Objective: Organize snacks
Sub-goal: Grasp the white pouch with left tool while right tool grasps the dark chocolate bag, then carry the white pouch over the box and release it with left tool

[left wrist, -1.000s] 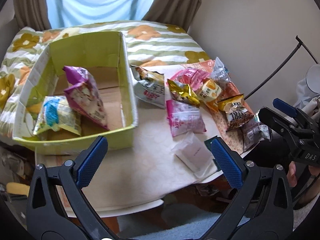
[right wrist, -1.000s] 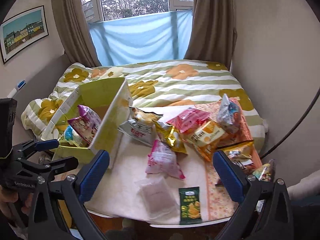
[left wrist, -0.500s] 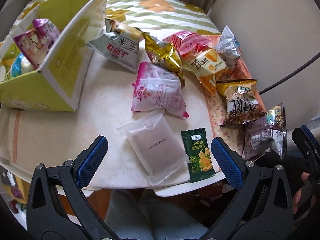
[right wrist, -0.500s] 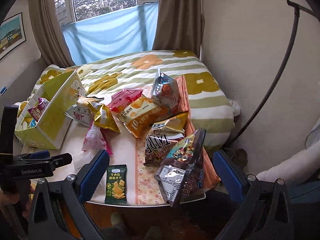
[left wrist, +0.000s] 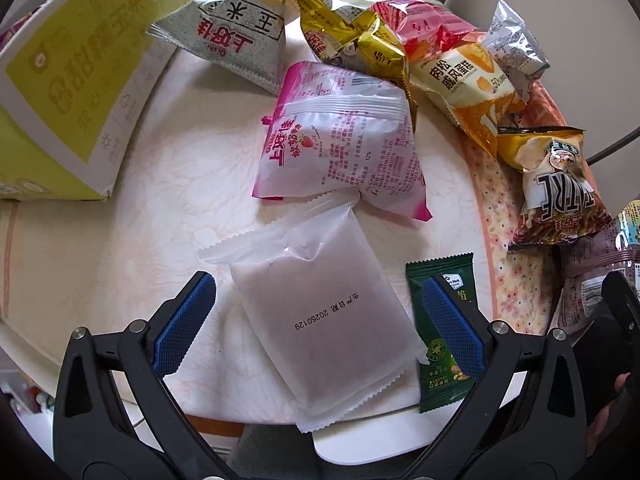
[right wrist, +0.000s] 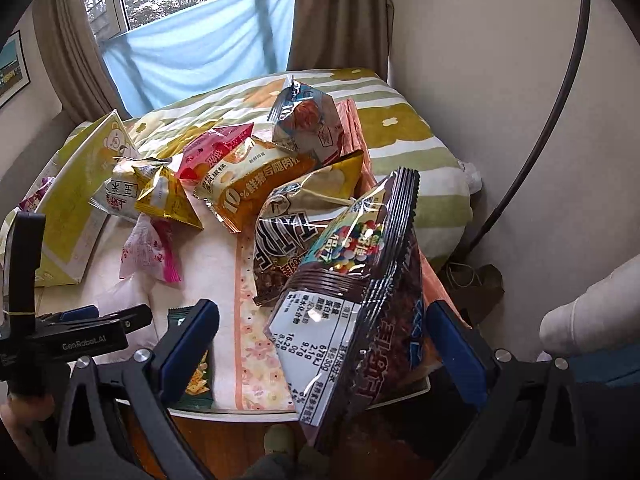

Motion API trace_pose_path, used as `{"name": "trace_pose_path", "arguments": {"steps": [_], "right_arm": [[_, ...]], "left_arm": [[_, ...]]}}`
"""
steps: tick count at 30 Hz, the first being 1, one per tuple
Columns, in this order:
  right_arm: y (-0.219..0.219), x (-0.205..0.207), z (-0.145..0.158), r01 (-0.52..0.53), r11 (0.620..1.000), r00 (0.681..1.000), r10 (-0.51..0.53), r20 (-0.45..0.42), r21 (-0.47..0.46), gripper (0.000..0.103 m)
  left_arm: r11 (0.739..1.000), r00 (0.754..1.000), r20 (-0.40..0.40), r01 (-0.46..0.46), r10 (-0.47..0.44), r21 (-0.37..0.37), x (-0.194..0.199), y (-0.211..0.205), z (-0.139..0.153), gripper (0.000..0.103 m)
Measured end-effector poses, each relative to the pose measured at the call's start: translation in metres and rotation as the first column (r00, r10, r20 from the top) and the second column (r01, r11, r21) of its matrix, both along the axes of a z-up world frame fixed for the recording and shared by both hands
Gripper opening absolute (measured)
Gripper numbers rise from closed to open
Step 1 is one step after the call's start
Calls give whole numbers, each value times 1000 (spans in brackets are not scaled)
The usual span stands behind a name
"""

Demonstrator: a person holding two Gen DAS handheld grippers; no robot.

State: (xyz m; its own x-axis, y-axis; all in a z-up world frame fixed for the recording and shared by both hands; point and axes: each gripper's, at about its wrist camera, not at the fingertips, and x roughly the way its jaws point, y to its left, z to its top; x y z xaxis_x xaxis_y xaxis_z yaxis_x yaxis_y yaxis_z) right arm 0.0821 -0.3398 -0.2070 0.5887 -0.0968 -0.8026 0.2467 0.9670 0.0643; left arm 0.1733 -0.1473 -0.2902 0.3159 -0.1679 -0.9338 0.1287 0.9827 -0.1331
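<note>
We hold the left gripper (left wrist: 318, 312) low over the near edge of the table (left wrist: 172, 184), with its fingers spread wide apart and clamped on nothing. Between the two blue pads (left wrist: 182, 322) lies a flat white packet (left wrist: 320, 300), printed with a date and resting on the tablecloth. The right pad overlaps a small green packet (left wrist: 444, 364) just beside the white one.

Beyond the white packet lies a pink and white bag (left wrist: 344, 140), touching its far end. Behind that sit a grey bag (left wrist: 236, 40), a gold bag (left wrist: 356, 40), a red bag (left wrist: 424, 28), an orange bag (left wrist: 468, 80) and a silver bag (left wrist: 512, 40), crowded together and overlapping. A brown and gold bag (left wrist: 556, 188) lies to the right on a patterned orange cloth (left wrist: 516, 280). The yellow-green cardboard box (left wrist: 68, 80) stands at the left of the table, apart from the white packet.

We hold the right gripper (right wrist: 320, 344) at the right end of the table, fingers also wide apart. A dark brown candy bag (right wrist: 360, 288) stands tilted between them, its lower end past the table edge; we cannot tell whether either finger touches it. The left gripper body (right wrist: 72, 336) shows at lower left in the right wrist view.

A bed with a striped flowered cover (right wrist: 420, 140) lies beyond the table.
</note>
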Motion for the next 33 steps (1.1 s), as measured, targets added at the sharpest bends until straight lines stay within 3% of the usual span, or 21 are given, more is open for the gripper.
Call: {"name": "trace_pose_path", "arguments": {"steps": [7,12,14,20,29,33], "right_arm": [[2,6,-8,21,999,1000,-21,-4,-48,102],[4,9,-16,18,997,999,-20,-32,-78,86],[5,8,-17,20,996,999,-23,-34,-92,84],[4,7,-16,26,995,999,-30,-34,-99,80],[1,7,-9,26,998,1000,-27,-14,-59,57],[1,4,-1,26,999,1000,-26,4,-46,53]], "left_arm": [[999,1000,-12,10,-10,34,5,-7,-13,95],[998,999,-3,36,-36,57,2,-13,-14,87],[996,999,1,54,-54,66,-1,-15,-12,80],[995,997,-9,72,-72,69,4,-16,-9,76],[997,998,-5,60,-59,56,-12,6,3,74],[997,998,13,58,-58,46,-15,14,16,74]]}}
